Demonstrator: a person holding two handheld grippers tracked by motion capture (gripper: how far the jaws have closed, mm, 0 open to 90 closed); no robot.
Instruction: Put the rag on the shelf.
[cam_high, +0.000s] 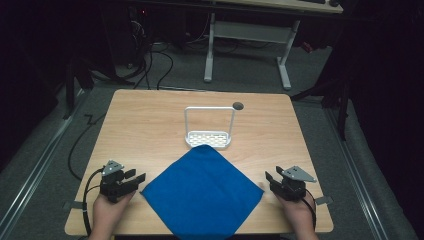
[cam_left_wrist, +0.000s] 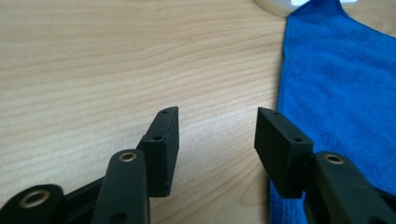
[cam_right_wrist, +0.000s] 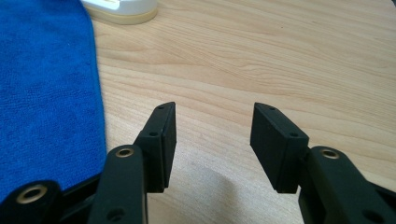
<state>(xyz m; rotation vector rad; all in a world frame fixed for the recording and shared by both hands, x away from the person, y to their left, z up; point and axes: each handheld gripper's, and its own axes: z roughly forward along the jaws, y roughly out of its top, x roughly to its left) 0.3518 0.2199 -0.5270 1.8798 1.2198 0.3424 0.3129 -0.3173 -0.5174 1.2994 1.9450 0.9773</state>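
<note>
A blue cloth (cam_high: 202, 192) lies flat on the wooden table (cam_high: 145, 125), set like a diamond with one corner at the front edge. Its far corner touches a white rack (cam_high: 209, 131) with a tall wire handle. My left gripper (cam_high: 136, 175) rests open beside the cloth's left corner, nothing between its jaws. In the left gripper view the cloth (cam_left_wrist: 336, 84) lies to the right of the gripper (cam_left_wrist: 217, 116). My right gripper (cam_high: 273, 176) stands open just right of the cloth's right corner. In the right gripper view the cloth (cam_right_wrist: 46, 88) is left of the gripper (cam_right_wrist: 215, 109).
A small dark round hole (cam_high: 238, 105) sits in the table near its far edge. Beyond the table stand a white-legged desk (cam_high: 250, 35) and loose cables (cam_high: 160, 60) on the grey floor. Bare wood lies on both sides of the rack.
</note>
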